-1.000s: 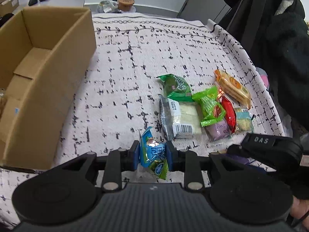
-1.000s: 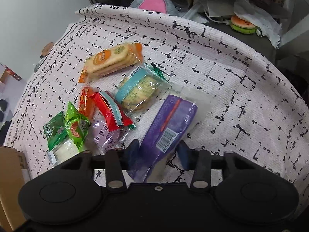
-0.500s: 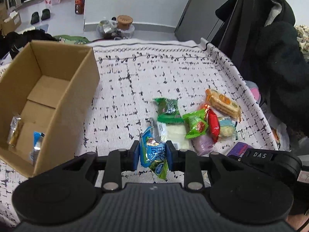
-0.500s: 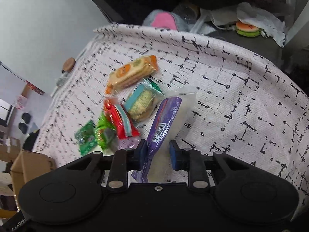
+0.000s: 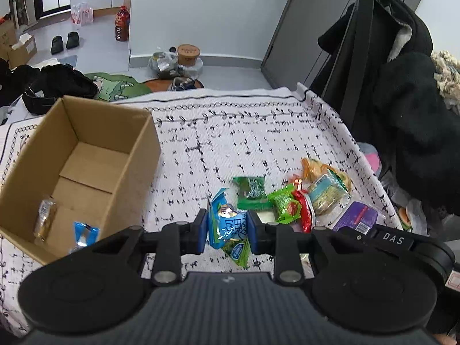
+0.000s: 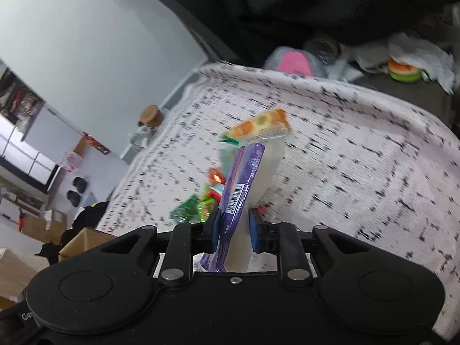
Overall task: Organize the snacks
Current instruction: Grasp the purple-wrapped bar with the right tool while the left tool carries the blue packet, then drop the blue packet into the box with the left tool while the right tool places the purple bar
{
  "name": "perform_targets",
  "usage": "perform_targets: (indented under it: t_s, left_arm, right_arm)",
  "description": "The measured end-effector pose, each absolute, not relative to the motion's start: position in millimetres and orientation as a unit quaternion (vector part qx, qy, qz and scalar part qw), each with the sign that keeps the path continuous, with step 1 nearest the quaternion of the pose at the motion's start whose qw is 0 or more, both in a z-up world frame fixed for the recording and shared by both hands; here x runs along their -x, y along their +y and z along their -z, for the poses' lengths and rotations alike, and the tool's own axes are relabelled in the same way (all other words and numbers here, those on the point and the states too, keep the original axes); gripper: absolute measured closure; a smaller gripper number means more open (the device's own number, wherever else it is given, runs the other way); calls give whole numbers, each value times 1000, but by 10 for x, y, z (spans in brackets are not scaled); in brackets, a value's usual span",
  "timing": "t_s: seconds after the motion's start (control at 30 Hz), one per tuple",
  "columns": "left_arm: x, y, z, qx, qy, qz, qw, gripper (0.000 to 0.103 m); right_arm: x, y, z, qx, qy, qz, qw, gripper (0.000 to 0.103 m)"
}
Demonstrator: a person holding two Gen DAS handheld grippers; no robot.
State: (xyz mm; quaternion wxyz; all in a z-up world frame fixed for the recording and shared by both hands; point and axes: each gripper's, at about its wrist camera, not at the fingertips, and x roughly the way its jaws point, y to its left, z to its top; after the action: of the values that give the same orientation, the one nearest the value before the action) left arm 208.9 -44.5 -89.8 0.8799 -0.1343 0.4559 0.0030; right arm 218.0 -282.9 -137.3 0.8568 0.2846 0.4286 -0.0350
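- Black-flecked white cloth covers the table [image 5: 230, 132] in the left wrist view, with a grey floor, shoes and a dark door behind it.
- My left gripper [image 5: 227, 231] has its jaws narrowed onto a blue snack packet [image 5: 225, 224]; the pads press it from both sides and its green tail hangs below them.
- I see the cardboard box [image 5: 86, 155] at the left of the frame, open at the top, with two small packets already on its floor at the lower left.
- From the held blue packet the box opening lies to the left and slightly up the frame, so I judge the carry is a sideways one, and this hand is the nearer of the two.
- At right of centre lies the pile of loose snacks [image 5: 287, 198]: green, red, orange and pale wrappers, touching or overlapping.
- Blurred cloth fills the right wrist view, with clutter beyond the table's far edge.
- My right gripper [image 6: 234, 231] has its jaws shut tight on a purple snack bar [image 6: 241, 184], gripped near one end.
- Its long axis runs up the frame away from the jaws, leaning a little right, its far end just under an orange biscuit pack [image 6: 258, 128].
- Only a corner of the box shows at lower left here, well apart from the bar, so I reckon this hand has the longer trip.
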Motion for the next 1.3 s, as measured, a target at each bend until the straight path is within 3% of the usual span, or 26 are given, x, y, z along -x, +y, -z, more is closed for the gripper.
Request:
perform_targets:
  t_s: [0.63,1.3]
  left_arm:
    - [-1945,246,702,158,434,-33,886,76]
    - [-1852,930,838,190,442,-60,875,76]
  right_arm:
    - [-2202,-2230,1213,-272,420,-100,860,84]
    - [-2298,-1436,1129,-222,426,-179,859,84]
